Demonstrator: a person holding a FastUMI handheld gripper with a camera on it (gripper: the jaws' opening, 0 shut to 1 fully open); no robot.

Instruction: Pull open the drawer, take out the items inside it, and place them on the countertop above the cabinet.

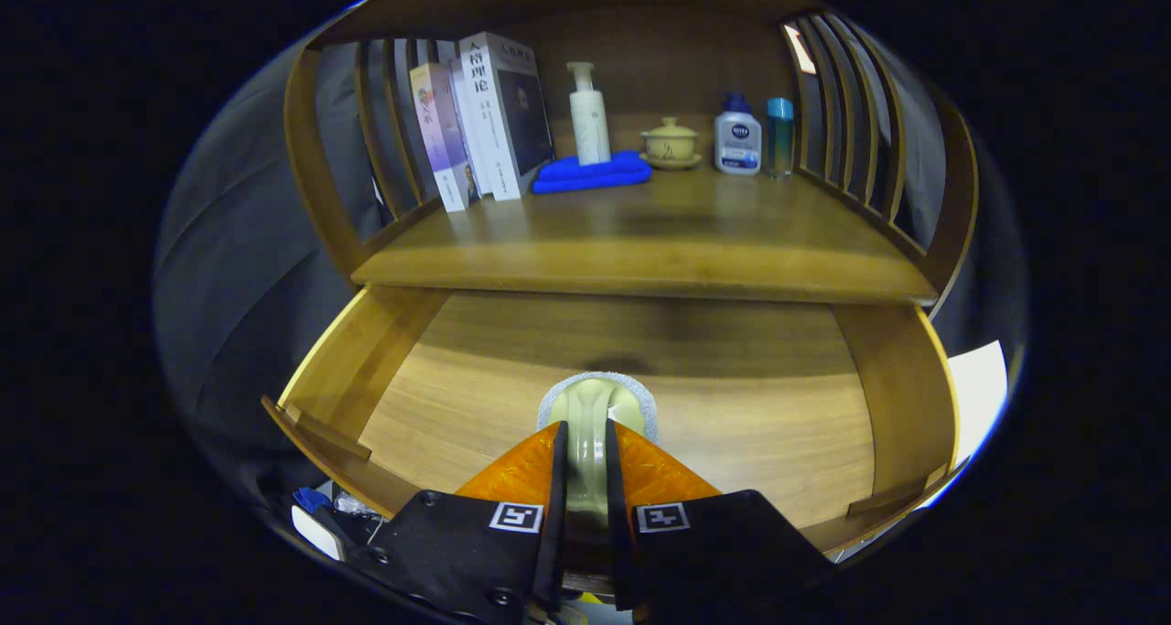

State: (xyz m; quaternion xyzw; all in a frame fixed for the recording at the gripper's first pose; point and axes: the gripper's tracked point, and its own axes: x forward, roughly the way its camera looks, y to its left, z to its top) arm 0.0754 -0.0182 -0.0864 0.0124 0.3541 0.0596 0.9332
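Gripper view: I hold the gripper (585, 460) over the pulled-out drawer (348, 369), its two fingers clenched on a pale green brush (590, 414) with a grey pad under its head. The brush handle runs back between the fingers, both pressing its sides, while the rounded head sticks out just ahead of the tips above the drawer's wooden floor. I cannot tell whether the brush is touching the floor or lifted a little clear of it. The rest of the drawer floor around it is bare wood, with the side walls on the left and right.

Beyond the drawer, the countertop (640, 241) of the cabinet stretches away to a wooden back panel, fenced on the left and right by slatted rails. At the far left a few books (485, 117) stand upright, leaning slightly. Just right of them a folded blue cloth (593, 172) lies flat, with a white pump bottle (588, 117) standing at or on its far edge. Further right sits a small lidded cup (671, 142) on a saucer, then a white bottle with a blue cap (737, 138), and just beside it a slim blue-topped tube (779, 135) near the right rail.
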